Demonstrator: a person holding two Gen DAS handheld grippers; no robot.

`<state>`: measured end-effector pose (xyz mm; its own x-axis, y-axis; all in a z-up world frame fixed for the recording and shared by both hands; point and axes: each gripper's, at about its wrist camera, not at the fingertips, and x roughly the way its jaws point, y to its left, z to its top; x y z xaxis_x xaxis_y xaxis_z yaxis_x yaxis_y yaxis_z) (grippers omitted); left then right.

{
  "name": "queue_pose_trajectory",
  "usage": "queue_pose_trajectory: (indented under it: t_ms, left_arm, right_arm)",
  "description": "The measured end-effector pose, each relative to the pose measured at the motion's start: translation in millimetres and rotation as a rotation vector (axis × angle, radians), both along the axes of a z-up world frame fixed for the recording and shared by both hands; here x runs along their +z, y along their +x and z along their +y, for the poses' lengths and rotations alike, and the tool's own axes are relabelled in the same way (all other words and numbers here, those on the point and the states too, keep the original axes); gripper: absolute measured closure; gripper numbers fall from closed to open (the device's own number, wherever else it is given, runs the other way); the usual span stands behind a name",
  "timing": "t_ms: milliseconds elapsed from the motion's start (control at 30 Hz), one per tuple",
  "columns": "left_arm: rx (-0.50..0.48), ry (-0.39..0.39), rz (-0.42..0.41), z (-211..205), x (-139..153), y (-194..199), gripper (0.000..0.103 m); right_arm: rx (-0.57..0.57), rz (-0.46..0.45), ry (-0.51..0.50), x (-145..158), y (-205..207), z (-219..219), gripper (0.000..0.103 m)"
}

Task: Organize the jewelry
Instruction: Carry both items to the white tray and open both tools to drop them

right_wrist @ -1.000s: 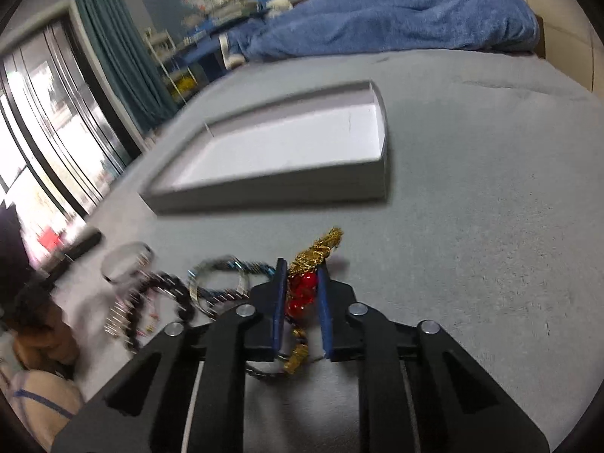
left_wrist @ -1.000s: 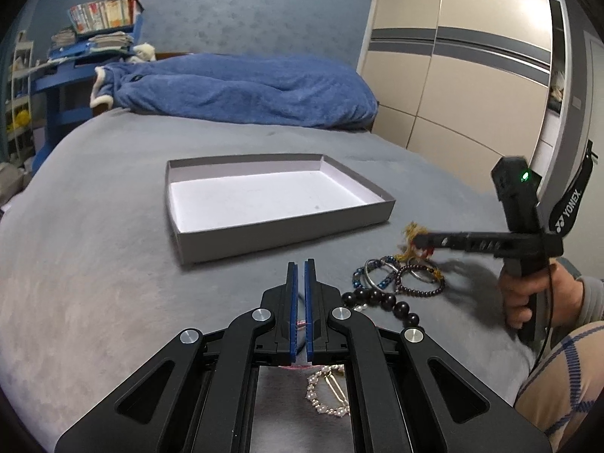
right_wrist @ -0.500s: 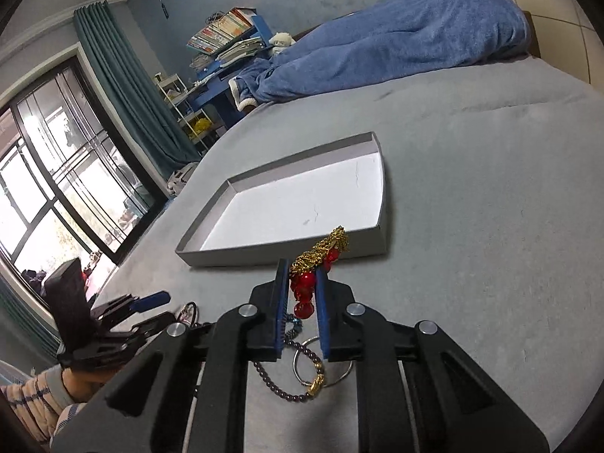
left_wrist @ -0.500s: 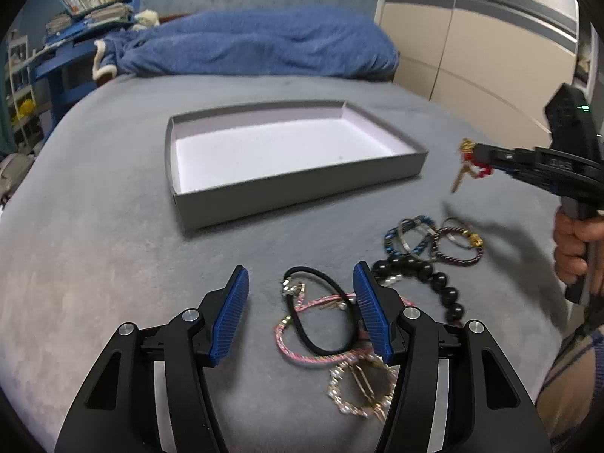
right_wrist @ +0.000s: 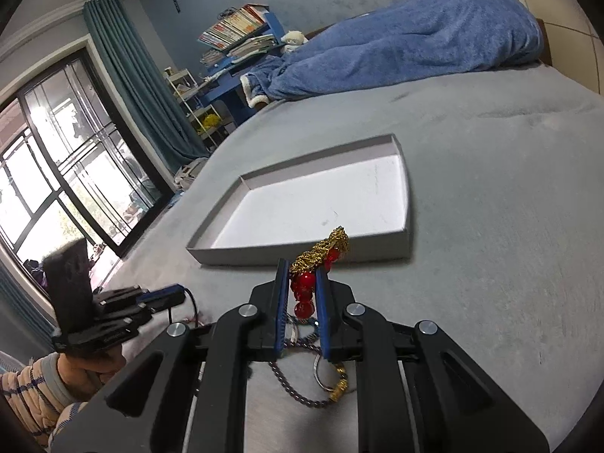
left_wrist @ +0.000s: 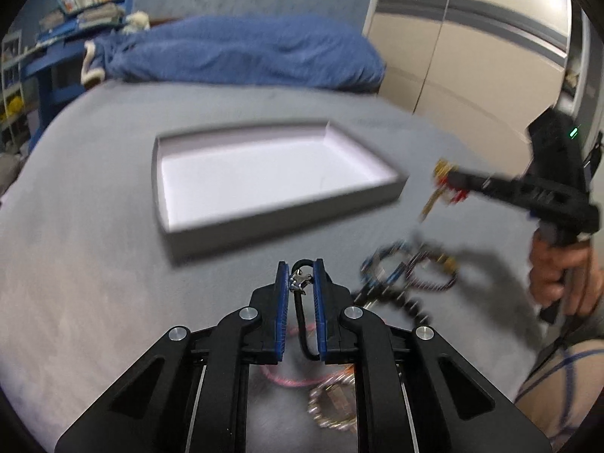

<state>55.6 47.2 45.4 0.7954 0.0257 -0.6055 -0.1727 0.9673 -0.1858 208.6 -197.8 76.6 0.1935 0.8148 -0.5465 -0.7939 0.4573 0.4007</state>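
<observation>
Tray [right_wrist: 302,255]: mid-frame, dead ahead of right gripper [right_wrist: 303,281] fingers pinching red-gold piece [right_wrist: 315,264]; left gripper [left_wrist: 301,283] pinches black cord [left_wrist: 301,313]

left gripper [left_wrist: 301,277] jaws clamp black cord bracelet [left_wrist: 301,302] | grey tray [left_wrist: 287,211] beyond

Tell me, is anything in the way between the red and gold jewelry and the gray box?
Nothing visible is. The right gripper holds the red and gold jewelry in the air just short of the gray box, with only bare gray bedding between them.
</observation>
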Motion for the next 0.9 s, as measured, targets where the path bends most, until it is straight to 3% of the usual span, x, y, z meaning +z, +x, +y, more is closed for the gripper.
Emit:
queue_pose_trajectory:
  t_ms: [233,367,667,900]
  left_arm:
    - [-0.032,-0.001,-0.11,0.6,54.5,3.7,0.09]
    - [-0.019,0.007,-0.13,6.4,66.3,18.6,0.09]
    - [0.107,-0.017,-0.117,44.4,58.5,56.9,0.09]
    - [0.153,-0.006,0.004,66.7,19.4,92.9,0.09]
  right_arm:
    - [0.053,0.035,0.07,18.6,11.7,1.8,0.09]
    - [0.068,0.042,0.073,25.9,20.6,9.1,0.09]
    - [0.072,0.017,0.039,31.8,40.3,44.5,0.09]
    - [0.065,-0.045,-0.158,-5.6,45.3,96.9,0.09]
